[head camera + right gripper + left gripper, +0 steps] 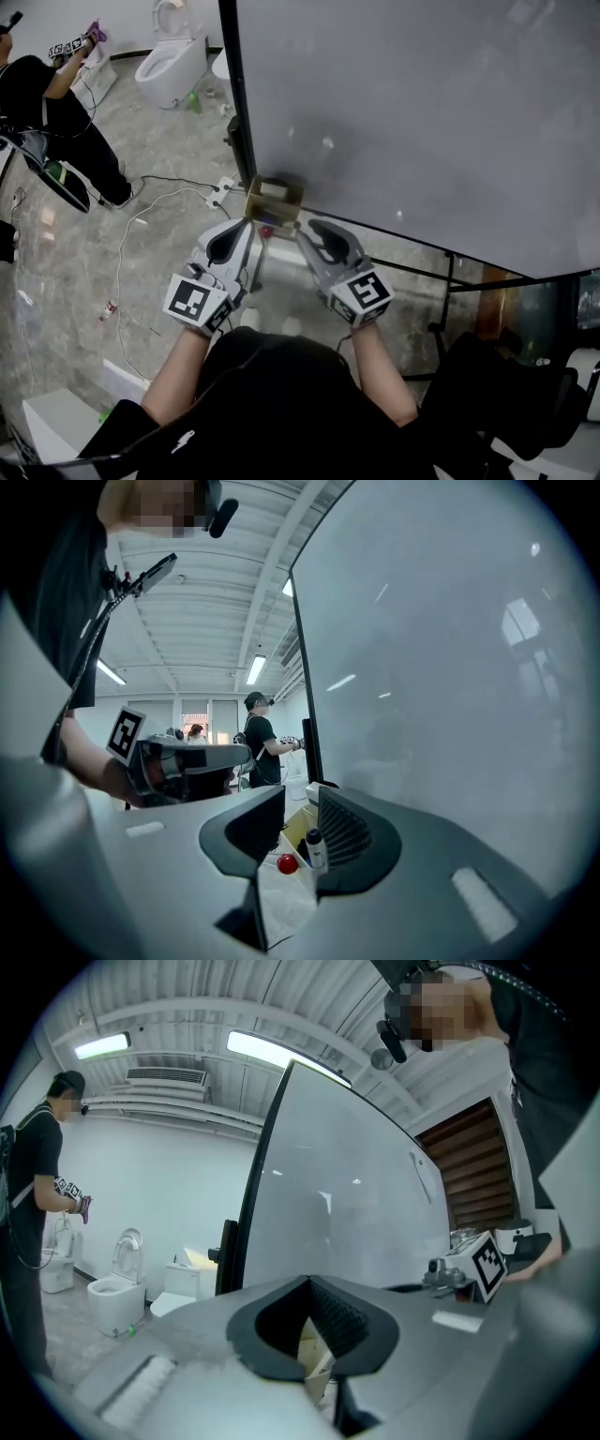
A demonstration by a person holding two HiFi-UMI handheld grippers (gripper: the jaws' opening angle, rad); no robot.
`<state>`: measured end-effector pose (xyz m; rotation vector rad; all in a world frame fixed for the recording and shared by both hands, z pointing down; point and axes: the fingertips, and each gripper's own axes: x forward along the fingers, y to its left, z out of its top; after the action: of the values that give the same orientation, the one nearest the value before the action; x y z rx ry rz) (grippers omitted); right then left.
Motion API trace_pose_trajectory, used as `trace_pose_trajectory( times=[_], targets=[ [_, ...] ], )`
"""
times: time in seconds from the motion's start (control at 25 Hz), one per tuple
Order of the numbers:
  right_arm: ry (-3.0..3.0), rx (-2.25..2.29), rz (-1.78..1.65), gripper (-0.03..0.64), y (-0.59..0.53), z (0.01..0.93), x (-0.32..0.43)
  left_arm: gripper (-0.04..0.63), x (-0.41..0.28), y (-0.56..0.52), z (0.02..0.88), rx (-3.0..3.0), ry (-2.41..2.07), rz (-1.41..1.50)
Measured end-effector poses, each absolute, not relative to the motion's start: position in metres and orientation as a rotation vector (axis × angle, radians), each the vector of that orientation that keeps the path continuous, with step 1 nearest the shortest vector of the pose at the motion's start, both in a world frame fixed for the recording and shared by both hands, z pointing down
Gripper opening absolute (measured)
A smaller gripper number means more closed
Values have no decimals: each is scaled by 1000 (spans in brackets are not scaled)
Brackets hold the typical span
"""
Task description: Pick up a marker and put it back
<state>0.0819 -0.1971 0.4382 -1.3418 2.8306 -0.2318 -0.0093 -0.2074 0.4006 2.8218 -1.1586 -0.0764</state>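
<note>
A small cardboard box (273,201) hangs at the lower edge of the big whiteboard (422,112). In the right gripper view it holds a marker (315,847) with a white body and black cap, standing beside a red-capped one (287,862). My right gripper (302,801) is open just over the box, and the black-capped marker stands in the gap close to the right pad (345,832), not pinched. The head view shows the right gripper (307,232) just below the box. My left gripper (246,227) hovers beside it. Its tips (307,1284) meet, shut on nothing, with cardboard showing behind them.
The whiteboard's black frame post (232,84) runs down to the box. On the stone floor lie white cables with a power strip (221,192). A toilet (173,61) stands at the back and another person (56,122) with grippers at far left. A dark chair (525,394) is at the right.
</note>
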Motion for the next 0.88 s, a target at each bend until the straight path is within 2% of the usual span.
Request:
trace_pose_trajectory(
  times=[0.32, 0.88],
  targets=[
    [2824, -1418, -240, 143, -206, 449, 79, 1, -8, -219, 400, 2859, -1074, -85],
    [2799, -1499, -364, 149, -214, 484, 76, 0, -8, -221, 405, 2874, -1004, -65]
  ],
)
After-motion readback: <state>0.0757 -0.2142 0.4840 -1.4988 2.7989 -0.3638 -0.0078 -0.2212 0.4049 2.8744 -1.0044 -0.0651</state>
